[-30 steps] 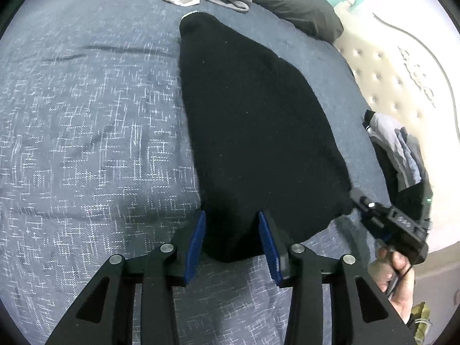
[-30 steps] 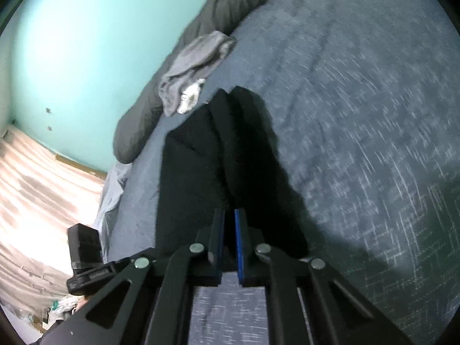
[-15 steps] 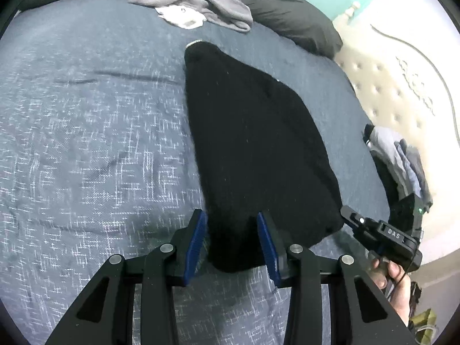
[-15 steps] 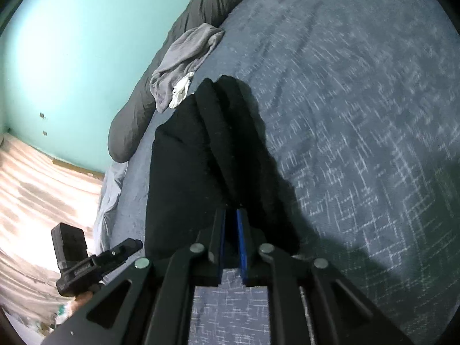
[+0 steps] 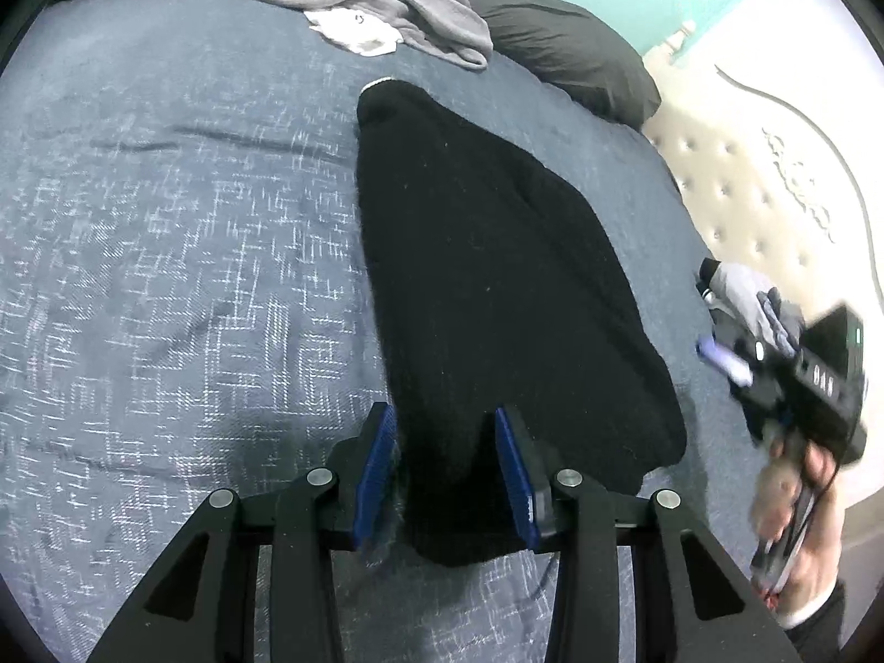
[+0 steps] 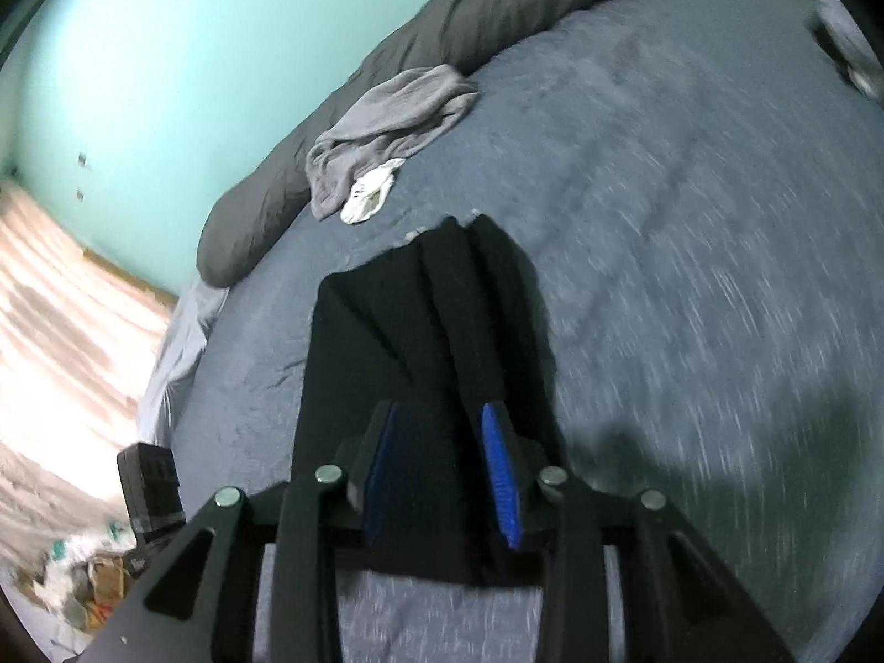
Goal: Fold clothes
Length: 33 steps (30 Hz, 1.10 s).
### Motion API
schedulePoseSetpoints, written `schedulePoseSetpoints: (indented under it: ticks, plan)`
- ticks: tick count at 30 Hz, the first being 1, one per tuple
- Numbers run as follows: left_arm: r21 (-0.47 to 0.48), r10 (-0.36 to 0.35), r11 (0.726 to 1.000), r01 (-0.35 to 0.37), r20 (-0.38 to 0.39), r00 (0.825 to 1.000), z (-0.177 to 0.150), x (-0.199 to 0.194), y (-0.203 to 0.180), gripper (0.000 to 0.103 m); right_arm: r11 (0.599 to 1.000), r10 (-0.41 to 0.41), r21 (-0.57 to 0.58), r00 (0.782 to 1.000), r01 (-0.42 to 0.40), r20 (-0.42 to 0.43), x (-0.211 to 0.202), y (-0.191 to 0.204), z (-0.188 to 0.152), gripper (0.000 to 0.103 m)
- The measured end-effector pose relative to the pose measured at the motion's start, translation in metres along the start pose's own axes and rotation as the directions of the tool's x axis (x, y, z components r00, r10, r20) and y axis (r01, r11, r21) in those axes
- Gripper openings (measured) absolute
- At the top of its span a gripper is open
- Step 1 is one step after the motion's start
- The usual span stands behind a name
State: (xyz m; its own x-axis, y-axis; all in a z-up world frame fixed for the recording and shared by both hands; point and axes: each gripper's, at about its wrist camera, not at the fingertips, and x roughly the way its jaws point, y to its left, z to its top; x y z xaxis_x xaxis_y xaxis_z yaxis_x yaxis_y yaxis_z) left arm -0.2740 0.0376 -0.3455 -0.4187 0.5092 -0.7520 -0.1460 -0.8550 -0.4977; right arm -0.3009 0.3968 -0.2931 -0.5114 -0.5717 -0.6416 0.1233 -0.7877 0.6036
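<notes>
While the black garment (image 5: 497,287) lies flat along the blue bedspread (image 5: 166,276), narrowed to a long strip, treat its near hem as your working edge. Your left gripper (image 5: 446,469) straddles that hem with jaws apart — nothing pinched. Your right gripper (image 6: 442,469) also stands apart over the cloth. Close both on the hem evenly, then carry it toward the far end — keep the edges aligned.

Dim, fisheye-warped — perhaps motion-blurred
</notes>
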Motion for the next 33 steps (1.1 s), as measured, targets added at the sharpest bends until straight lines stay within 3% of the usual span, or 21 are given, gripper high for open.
schedulePoseSetpoints:
  ticks: [8, 18, 26, 27, 28, 30, 33]
  plan:
    - [-0.033, -0.032, 0.999, 0.032, 0.002, 1.000, -0.003, 0.001, 0.007, 0.043, 0.981, -0.107, -0.174, 0.982, 0.080, -0.154, 0.070, 0.030, 0.051, 0.032]
    - [-0.037, -0.047, 0.998, 0.047, 0.000, 0.999, -0.004, 0.003, 0.009, 0.044, 0.950, -0.199, -0.284, 0.953, 0.131, -0.227, 0.126, 0.057, 0.065, 0.032]
    - [-0.027, -0.044, 0.999, 0.044, 0.000, 0.999, -0.006, 0.003, 0.009, 0.045, 0.917, -0.275, -0.353, 0.934, 0.184, -0.228, 0.149, 0.062, 0.065, 0.032]
    - [-0.029, -0.045, 0.999, 0.045, 0.000, 0.999, -0.006, 0.003, 0.009, 0.045, 0.913, -0.283, -0.362, 0.932, 0.189, -0.227, 0.151, 0.062, 0.064, 0.030]
    - [-0.031, -0.045, 0.999, 0.045, 0.001, 0.999, -0.007, 0.003, 0.009, 0.045, 0.908, -0.291, -0.371, 0.930, 0.195, -0.222, 0.152, 0.062, 0.065, 0.019]
    - [-0.032, -0.047, 0.998, 0.047, 0.002, 0.999, -0.007, 0.003, 0.009, 0.045, 0.899, -0.306, -0.386, 0.928, 0.208, -0.211, 0.152, 0.062, 0.064, 0.009]
    - [-0.032, -0.050, 0.998, 0.050, 0.002, 0.999, -0.007, 0.003, 0.010, 0.045, 0.899, -0.299, -0.386, 0.934, 0.207, -0.195, 0.147, 0.060, 0.065, 0.005]
